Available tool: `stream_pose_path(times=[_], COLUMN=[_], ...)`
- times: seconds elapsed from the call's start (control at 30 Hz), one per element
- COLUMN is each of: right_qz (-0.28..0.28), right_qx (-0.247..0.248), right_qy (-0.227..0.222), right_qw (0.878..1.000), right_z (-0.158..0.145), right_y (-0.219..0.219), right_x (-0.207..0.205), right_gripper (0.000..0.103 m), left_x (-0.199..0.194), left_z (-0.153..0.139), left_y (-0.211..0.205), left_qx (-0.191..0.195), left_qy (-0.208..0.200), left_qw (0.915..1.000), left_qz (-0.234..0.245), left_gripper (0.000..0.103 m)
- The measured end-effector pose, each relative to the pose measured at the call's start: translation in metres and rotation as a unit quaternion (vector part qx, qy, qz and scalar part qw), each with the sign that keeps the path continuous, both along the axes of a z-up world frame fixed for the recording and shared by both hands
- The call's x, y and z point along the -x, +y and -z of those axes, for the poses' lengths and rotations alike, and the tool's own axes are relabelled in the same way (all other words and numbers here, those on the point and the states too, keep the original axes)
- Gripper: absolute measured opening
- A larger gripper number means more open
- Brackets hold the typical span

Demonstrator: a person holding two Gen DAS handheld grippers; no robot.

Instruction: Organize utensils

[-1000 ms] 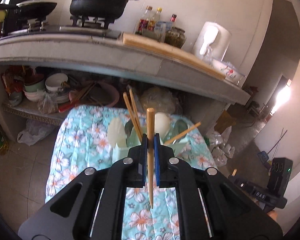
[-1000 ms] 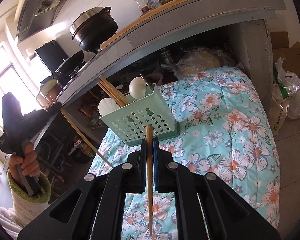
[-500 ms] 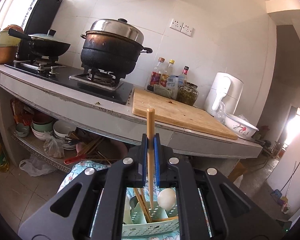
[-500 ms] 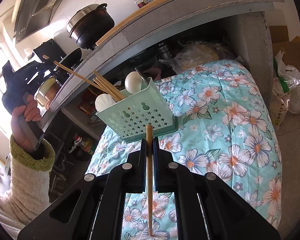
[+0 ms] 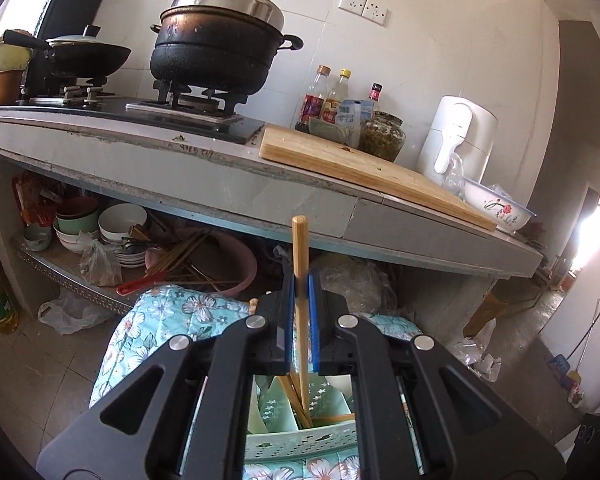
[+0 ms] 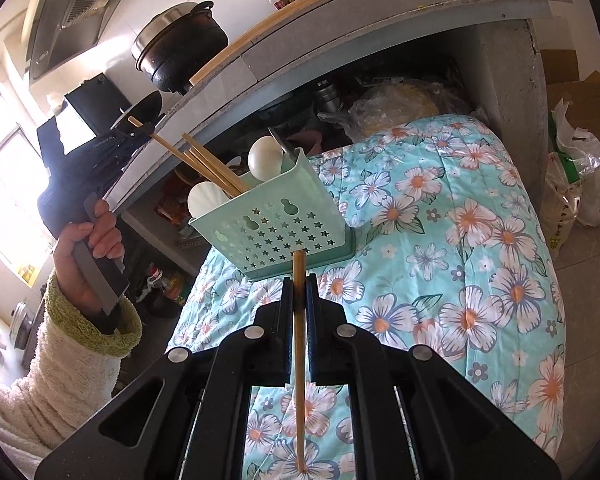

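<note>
Overhead, a grey concrete table (image 5: 204, 168) runs across the left wrist view, carrying a blackened pot (image 5: 216, 52) on a gas hob, a wok (image 5: 80, 56), a wooden cutting board (image 5: 364, 168), sauce bottles (image 5: 332, 96) and a white appliance (image 5: 456, 140). A shelf (image 5: 60, 276) under it holds stacked bowls (image 5: 120, 220).

Floral quilt (image 6: 460, 220), teal with white and orange flowers, covers a low surface in front of that table. What lies under the quilt cannot be told.

Mint green utensil basket (image 6: 276, 228), star-punched wall, stands on the quilt near its far left edge. Inside: two white spoons (image 6: 265, 158) and several wooden chopsticks leaning left.

Left hand-held gripper (image 6: 142, 130), seen from the right wrist view, is held up to the left of the basket by a hand (image 6: 88, 248) in a cream fleecy sleeve (image 6: 60, 364) with a green cuff. Its jaws are clamped tight on one chopstick (image 5: 300, 280); the lower tip of that stick slants down into the basket among the others there.

Right hand-held gripper (image 6: 299, 284) sits just in front of the basket, above the quilt, jaws pinched closed on a second chopstick (image 6: 299, 360). This stick runs lengthwise between the jaws, its blunt end pointing at the basket wall, apart from it.
</note>
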State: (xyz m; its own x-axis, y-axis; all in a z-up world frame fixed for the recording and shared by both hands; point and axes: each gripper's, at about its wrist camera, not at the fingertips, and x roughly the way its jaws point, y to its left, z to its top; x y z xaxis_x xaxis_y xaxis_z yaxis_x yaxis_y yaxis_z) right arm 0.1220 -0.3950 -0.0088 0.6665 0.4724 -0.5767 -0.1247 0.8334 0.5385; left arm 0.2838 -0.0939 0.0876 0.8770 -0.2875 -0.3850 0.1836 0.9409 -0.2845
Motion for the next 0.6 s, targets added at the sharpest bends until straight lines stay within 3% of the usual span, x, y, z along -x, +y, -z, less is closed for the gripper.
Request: stream_pose_path(times=[0.2,0.37,0.6], right_qz=[-0.001,-0.001,-0.002], right_qx=[0.006,0.013,0.03], right_qy=[-0.001,-0.002,-0.028], right_qw=[1.0,1.0,0.999], right_z=[-0.002,-0.006,-0.033], right_y=[0.002,0.006,0.015], right_x=[0.001,0.002,-0.003], right_gripper=[0.006,0.006,0.006], left_x=[-0.002,0.007,0.03], left_z=[0.02,0.026,0.021], left_y=[-0.007,-0.004,0.013], left_qx=[-0.01,-0.011,0.0], left_qy=[0.041,0.05,0.038], left_qw=[0.9989,0.9984,0.9989], left_qz=[0.02,0.026,0.028], left_gripper=[0.007,0.036,0.056])
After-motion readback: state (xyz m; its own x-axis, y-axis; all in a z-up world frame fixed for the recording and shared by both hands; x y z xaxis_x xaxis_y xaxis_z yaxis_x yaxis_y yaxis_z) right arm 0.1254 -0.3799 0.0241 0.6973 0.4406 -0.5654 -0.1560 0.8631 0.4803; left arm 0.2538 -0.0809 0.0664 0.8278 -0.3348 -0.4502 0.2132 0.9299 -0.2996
